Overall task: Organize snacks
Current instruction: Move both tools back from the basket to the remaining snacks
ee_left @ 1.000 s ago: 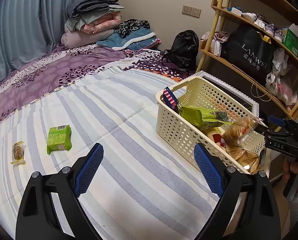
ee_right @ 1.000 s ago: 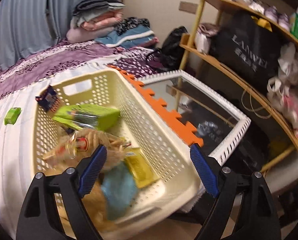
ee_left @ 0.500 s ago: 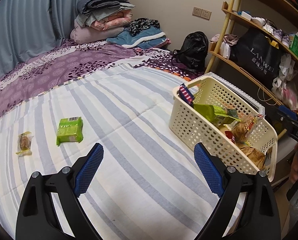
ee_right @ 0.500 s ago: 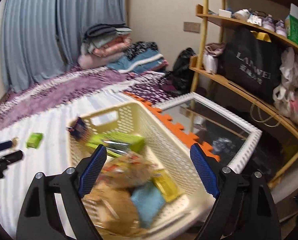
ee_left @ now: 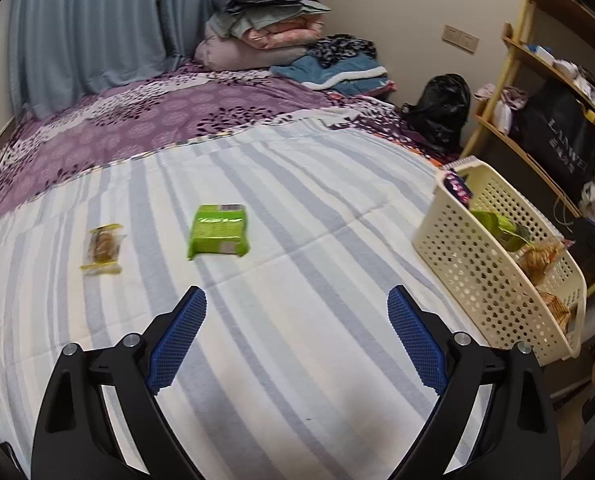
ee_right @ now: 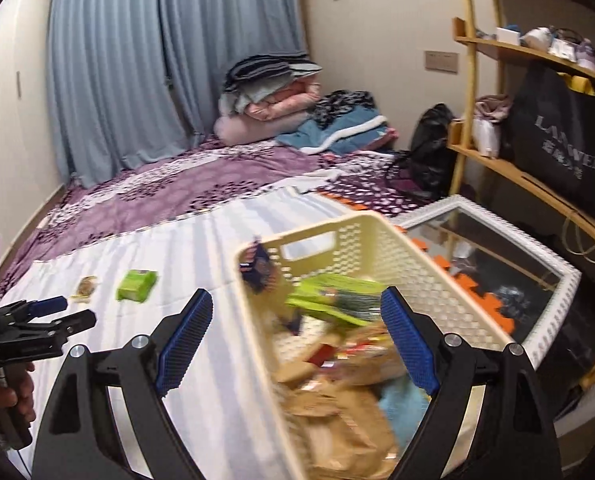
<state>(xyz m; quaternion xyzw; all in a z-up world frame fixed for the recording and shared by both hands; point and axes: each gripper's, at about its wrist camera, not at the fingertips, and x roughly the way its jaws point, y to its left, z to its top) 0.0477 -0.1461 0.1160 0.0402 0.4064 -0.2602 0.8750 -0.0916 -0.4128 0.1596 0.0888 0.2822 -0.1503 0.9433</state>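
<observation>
A green snack packet [ee_left: 219, 229] and a small yellow-wrapped snack [ee_left: 103, 249] lie on the striped bedsheet, ahead of my left gripper [ee_left: 295, 334], which is open and empty above the sheet. A cream plastic basket [ee_left: 475, 276] with several snacks stands at the bed's right edge. My right gripper [ee_right: 297, 338] is open and empty, raised over the near end of the basket [ee_right: 381, 256]. The green packet [ee_right: 136, 286] and the left gripper [ee_right: 63, 312] also show in the right wrist view.
A purple floral quilt [ee_left: 145, 124] and folded bedding [ee_left: 265, 32] lie at the far end. A black backpack [ee_left: 441, 108] and wooden shelves [ee_left: 537, 92] stand on the right. A white-framed glass panel [ee_right: 497, 264] lies beside the basket.
My left gripper has swung left toward the green packet, so the basket slid to the right of its view. My right gripper has lifted and pulled back from the basket. Both stayed open.
</observation>
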